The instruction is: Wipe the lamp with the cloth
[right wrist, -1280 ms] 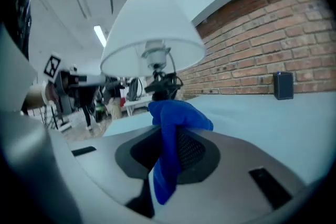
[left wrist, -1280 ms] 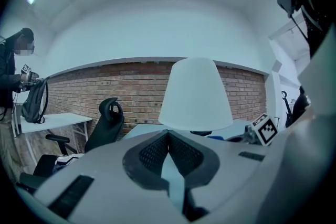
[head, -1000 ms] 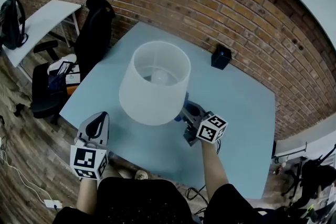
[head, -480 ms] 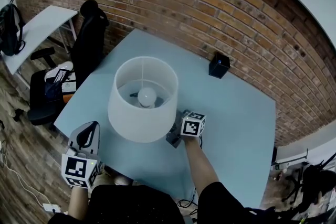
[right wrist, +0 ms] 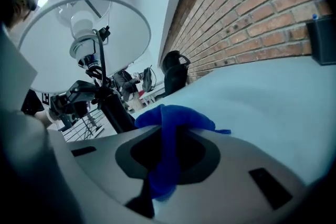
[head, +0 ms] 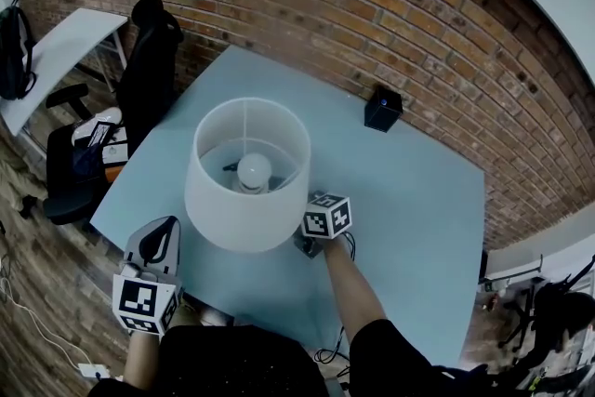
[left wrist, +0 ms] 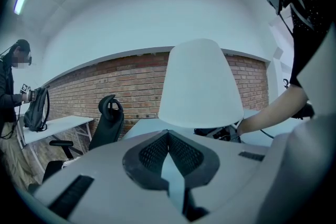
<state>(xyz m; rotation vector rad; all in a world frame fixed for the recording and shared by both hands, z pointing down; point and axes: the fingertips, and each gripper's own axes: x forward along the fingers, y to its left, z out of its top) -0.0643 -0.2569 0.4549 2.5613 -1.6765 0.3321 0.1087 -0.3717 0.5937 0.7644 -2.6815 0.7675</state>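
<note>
The lamp has a wide white shade (head: 244,177) with its bulb (head: 253,167) showing from above; it stands mid-table. My right gripper (right wrist: 168,131) is shut on a blue cloth (right wrist: 176,122), low beside the lamp's black stem (right wrist: 102,78) and under the shade (right wrist: 79,13). In the head view only its marker cube (head: 327,216) shows at the shade's right rim; the jaws are hidden. My left gripper (head: 165,232) hangs at the table's front-left edge, shut and holding nothing, apart from the lamp. Its own view shows the shade (left wrist: 199,86) ahead of the left gripper (left wrist: 169,136).
The light blue table (head: 409,191) carries a small black box (head: 382,108) near the brick wall. A black office chair (head: 147,60) stands off the table's left side, with a white desk (head: 51,51) beyond it. A cable (head: 335,350) hangs off the front edge.
My right gripper has moved left with the cloth, in under the shade's rim toward the lamp stem. The left gripper has stayed about where it was.
</note>
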